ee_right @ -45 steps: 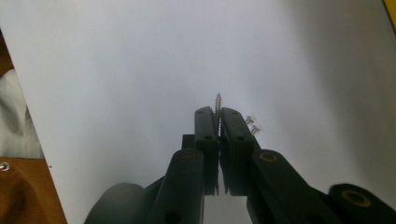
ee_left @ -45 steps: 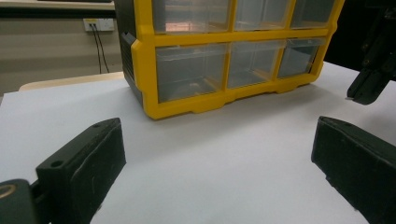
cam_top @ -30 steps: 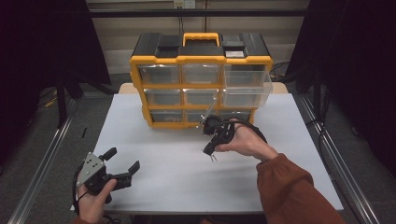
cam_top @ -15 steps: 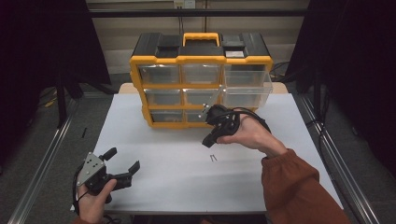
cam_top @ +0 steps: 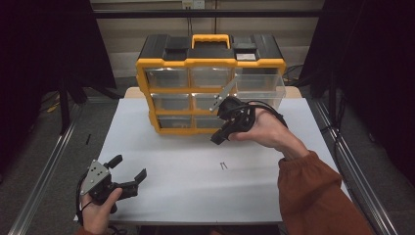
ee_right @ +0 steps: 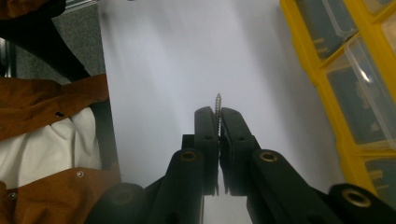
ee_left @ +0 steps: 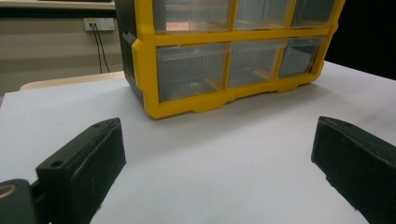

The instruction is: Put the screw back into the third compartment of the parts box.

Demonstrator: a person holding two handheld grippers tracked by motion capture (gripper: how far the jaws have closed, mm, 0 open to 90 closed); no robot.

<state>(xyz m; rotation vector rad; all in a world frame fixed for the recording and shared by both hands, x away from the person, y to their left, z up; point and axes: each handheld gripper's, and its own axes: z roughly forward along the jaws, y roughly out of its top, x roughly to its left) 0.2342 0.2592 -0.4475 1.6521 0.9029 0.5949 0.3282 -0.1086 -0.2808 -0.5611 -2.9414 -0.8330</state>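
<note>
- The right gripper (ee_right: 218,122) had its two black jaws pressed together on one small threaded metal screw (ee_right: 217,103), whose pointed tip stuck out past the jaw ends.
- In the high view that right gripper (cam_top: 220,137) was held above the white tabletop (cam_top: 161,161), just in front of the yellow-framed plastic drawer organiser (cam_top: 210,63) with its black top and clear drawers.
- The screw looked light, stiff and hard, and being thin and smooth it would likely slip or swivel if the pinch eased; a hold across the shank, as shown, seemed the sound place.
- The left gripper (cam_top: 128,172) rested low at the near left of the table, jaws spread wide with nothing between them; its own view showed only bare tabletop between the two black jaws.
- Counted: two grippers, one screw in the grip, two more thin screw-like pieces (cam_top: 223,166) lying side by side on the table, and one organiser.
- The organiser's front showed three rows of three drawers; the top right drawer (cam_top: 259,90) stood pulled out.
</note>
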